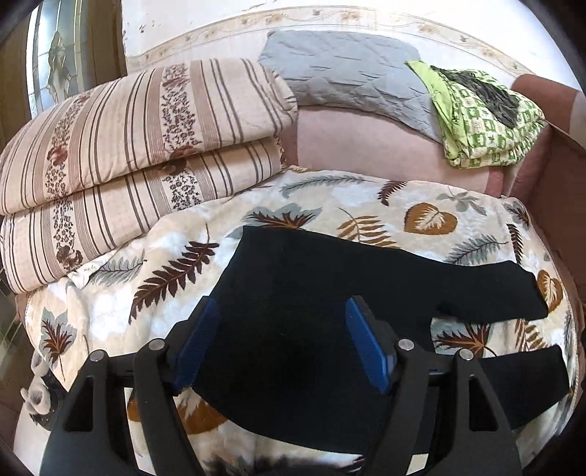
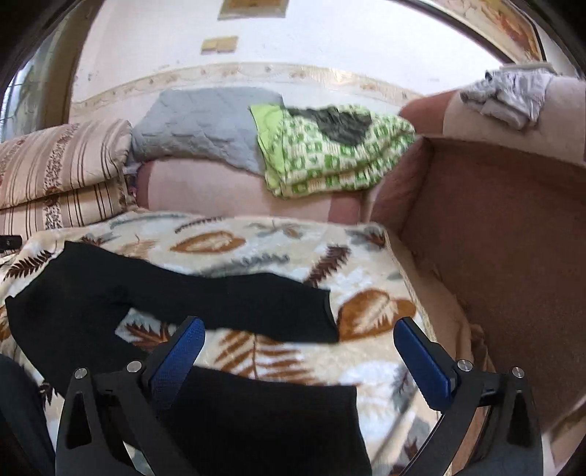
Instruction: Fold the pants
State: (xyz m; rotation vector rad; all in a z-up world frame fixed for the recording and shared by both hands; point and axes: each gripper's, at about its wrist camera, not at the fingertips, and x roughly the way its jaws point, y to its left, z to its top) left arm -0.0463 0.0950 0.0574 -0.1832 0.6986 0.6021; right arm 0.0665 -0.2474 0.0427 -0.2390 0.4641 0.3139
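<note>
Black soft pants (image 1: 293, 293) lie flat below both, legs apart, ready for folding. Left gripper (image 1: 282, 344) spread, empty. Right gripper (image 2: 300, 360) spread wide, empty.

This is a lived-in room of a home, a bedroom or sitting room. A pink sofa (image 2: 494, 227) fills the middle and right of both views, its arm at the upper right carrying crumpled pale laundry (image 2: 509, 97). A leaf-print blanket (image 1: 366, 205) covers the seat in the lower half. At the left, a folded striped quilt (image 1: 139, 146) is stacked; a grey quilted pad (image 1: 348, 73) and a folded green-patterned cloth (image 1: 487, 121) lie along the backrest at the top. Behind runs a pale wall with a floral border (image 1: 329, 18), and a glazed door (image 1: 55, 55) stands at the upper left.
</note>
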